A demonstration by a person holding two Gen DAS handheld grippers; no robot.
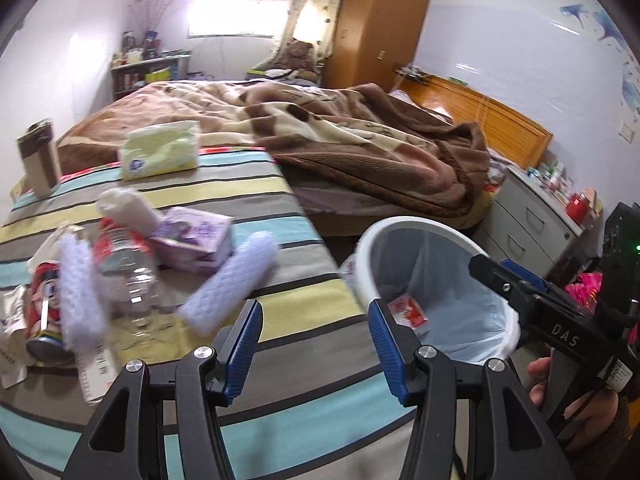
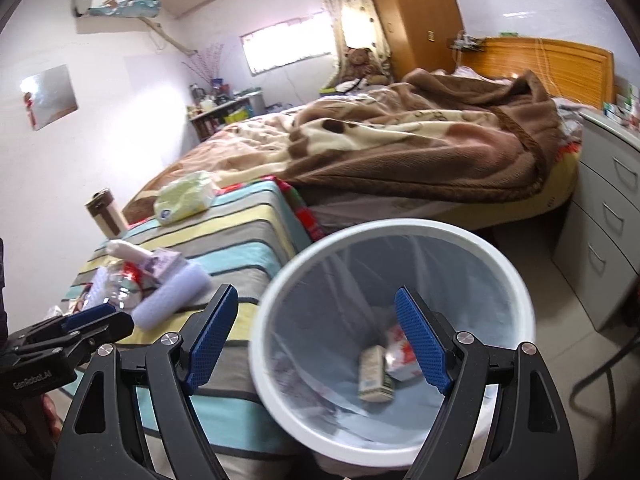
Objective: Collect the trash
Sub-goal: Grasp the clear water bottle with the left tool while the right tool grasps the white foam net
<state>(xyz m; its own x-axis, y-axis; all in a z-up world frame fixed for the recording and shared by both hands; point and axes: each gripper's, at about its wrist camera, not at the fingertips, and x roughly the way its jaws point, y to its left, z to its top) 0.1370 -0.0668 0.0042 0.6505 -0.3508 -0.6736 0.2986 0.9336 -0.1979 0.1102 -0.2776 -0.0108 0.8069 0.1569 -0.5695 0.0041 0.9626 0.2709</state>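
Note:
My left gripper (image 1: 314, 340) is open and empty, over the edge of the striped bedcover (image 1: 248, 188). Left of it lies a pile of trash: a clear plastic bottle (image 1: 128, 276), two lavender foam rolls (image 1: 232, 284), a purple tissue box (image 1: 196, 240), a red printed can (image 1: 42, 304) and crumpled white paper (image 1: 124, 204). The white bin (image 2: 400, 226) with a blue liner stands beside the bed. My right gripper (image 2: 316, 340) is open and empty above the bin's mouth. Inside lie a small carton (image 2: 376, 376) and a red-and-white wrapper (image 2: 400, 346).
A green tissue pack (image 1: 160, 152) and a brown tumbler (image 1: 38, 160) stand farther back on the striped cover. A brown blanket (image 1: 360, 140) covers the bed. A grey drawer unit (image 2: 600, 216) stands right of the bin. A hand (image 1: 560, 392) holds the right gripper (image 1: 496, 270).

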